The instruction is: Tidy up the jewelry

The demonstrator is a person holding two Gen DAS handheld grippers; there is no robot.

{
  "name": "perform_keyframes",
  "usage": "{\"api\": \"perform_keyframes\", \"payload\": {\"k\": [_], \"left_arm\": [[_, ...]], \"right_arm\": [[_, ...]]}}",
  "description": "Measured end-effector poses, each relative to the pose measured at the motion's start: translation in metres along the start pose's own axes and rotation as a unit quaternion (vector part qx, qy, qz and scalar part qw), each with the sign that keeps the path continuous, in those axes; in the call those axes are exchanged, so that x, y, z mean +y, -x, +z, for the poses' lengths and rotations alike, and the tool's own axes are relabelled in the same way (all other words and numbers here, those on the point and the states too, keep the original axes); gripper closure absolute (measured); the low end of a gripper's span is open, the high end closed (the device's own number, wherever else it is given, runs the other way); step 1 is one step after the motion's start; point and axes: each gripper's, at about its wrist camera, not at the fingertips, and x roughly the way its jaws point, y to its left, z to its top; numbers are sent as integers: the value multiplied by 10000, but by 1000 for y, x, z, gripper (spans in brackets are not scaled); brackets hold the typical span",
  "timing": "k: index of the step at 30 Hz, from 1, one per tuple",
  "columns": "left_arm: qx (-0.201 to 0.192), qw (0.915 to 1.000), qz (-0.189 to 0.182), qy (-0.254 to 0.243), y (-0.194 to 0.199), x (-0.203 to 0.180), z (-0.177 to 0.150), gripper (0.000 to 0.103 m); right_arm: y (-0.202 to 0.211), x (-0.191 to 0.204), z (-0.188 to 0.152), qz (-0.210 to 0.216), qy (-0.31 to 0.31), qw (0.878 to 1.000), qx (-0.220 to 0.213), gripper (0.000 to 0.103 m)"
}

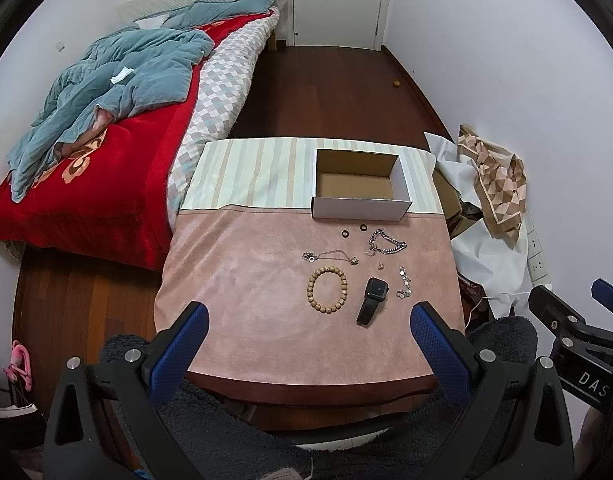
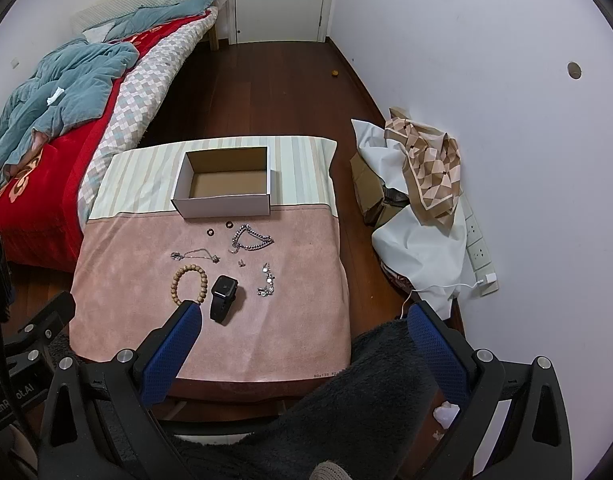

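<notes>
Ahead of the left gripper [image 1: 310,316], jaws spread wide and holding nothing: a bed with teal quilt [image 1: 118,80] to the left, a patterned scarf [image 1: 494,184] on white bags to the right, nothing between jaws and table. A pink cloth [image 1: 246,280] covers the table; wood floor and a white door [image 1: 338,0] lie beyond. The wooden bead bracelet [image 1: 327,289] and black smartwatch [image 1: 372,300] lie between and just beyond the fingertips, the silver chain [image 1: 386,242] farther on, the open cardboard box [image 1: 360,188] beyond all.

Ahead of the right gripper [image 2: 304,314], jaws likewise wide and empty: a grey fleece sleeve [image 2: 378,380] crosses the lower field. The bead bracelet [image 2: 188,284] touches the left fingertip's outline; the smartwatch [image 2: 223,296] lies just inside it, the box [image 2: 224,188] well beyond.
</notes>
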Motion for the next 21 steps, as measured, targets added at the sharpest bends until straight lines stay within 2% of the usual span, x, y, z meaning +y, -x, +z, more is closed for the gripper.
{"api": "perform_keyframes", "payload": {"k": [21], "left_arm": [[-55,10000,7,11,5,4,2,0]], "right_arm": [[4,0,3,-12,19,10000,-86,0]]}}
